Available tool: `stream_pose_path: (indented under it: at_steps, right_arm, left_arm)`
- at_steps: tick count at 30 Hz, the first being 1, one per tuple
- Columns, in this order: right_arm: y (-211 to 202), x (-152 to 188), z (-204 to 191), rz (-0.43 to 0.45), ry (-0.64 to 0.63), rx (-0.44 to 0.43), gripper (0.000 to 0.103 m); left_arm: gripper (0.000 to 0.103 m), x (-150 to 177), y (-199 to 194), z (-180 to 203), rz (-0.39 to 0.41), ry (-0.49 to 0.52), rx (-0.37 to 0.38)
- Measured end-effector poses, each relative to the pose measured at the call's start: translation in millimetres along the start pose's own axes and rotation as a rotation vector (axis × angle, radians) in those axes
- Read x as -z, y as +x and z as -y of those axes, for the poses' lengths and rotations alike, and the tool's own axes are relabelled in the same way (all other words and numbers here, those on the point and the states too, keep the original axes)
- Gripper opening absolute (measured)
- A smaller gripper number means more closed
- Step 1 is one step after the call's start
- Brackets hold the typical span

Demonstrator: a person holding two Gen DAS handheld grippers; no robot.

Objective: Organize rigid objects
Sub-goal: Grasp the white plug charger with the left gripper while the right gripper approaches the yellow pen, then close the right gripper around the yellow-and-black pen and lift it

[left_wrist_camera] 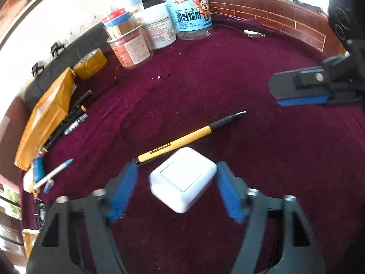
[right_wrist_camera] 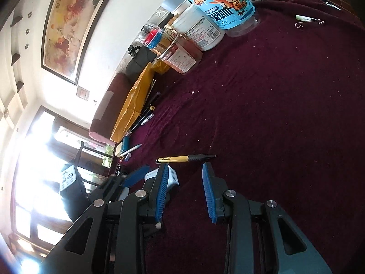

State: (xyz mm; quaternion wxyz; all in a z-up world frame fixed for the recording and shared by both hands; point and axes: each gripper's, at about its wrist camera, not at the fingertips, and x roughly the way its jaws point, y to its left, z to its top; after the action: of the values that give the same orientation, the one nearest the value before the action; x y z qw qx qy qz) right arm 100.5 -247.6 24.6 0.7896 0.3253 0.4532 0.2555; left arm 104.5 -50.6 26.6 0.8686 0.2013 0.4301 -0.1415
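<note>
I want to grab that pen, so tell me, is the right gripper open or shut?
Open. The right gripper has a clear gap between its blue fingers, with only maroon cloth there; the yellow pen lies just beyond them.

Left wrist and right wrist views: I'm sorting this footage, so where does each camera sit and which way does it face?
Left wrist: on the left claw, angled down at the maroon cloth; its fingers flank a white box, right claw at right.
Right wrist: on the right claw, open, empty, looking across the cloth; left claw at its left.
Shared: yellow pen, white box, blue-labelled jar.
</note>
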Motion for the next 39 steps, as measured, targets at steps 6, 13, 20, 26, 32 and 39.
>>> stream_pose_path:
  at_steps: [6,13,20,26,32,39]
  right_arm:
    - [1,0,0,-0.003,-0.004,0.007,0.027]
    - [6,3,-4,-0.003,-0.043,0.029,0.027]
    - [11,8,-18,0.038,-0.143,0.108,0.027]
    - [15,11,-28,0.068,-0.226,0.155,0.027]
    - [36,15,-43,-0.026,-0.280,0.184,0.027]
    - [73,-8,-55,-0.085,-0.330,0.251,0.027]
  left_arm:
    - [0.052,11,-8,-5,0.028,-0.143,-0.005]
    - [0.038,55,-59,-15,0.134,-0.343,-0.030]
    - [0.038,72,-52,-23,0.151,-0.363,-0.011]
    - [0.037,70,-49,-24,0.183,-0.360,-0.024]
    - [0.037,79,-56,-43,0.218,-0.460,0.006]
    - [0.037,85,-56,-51,0.213,-0.500,0.012]
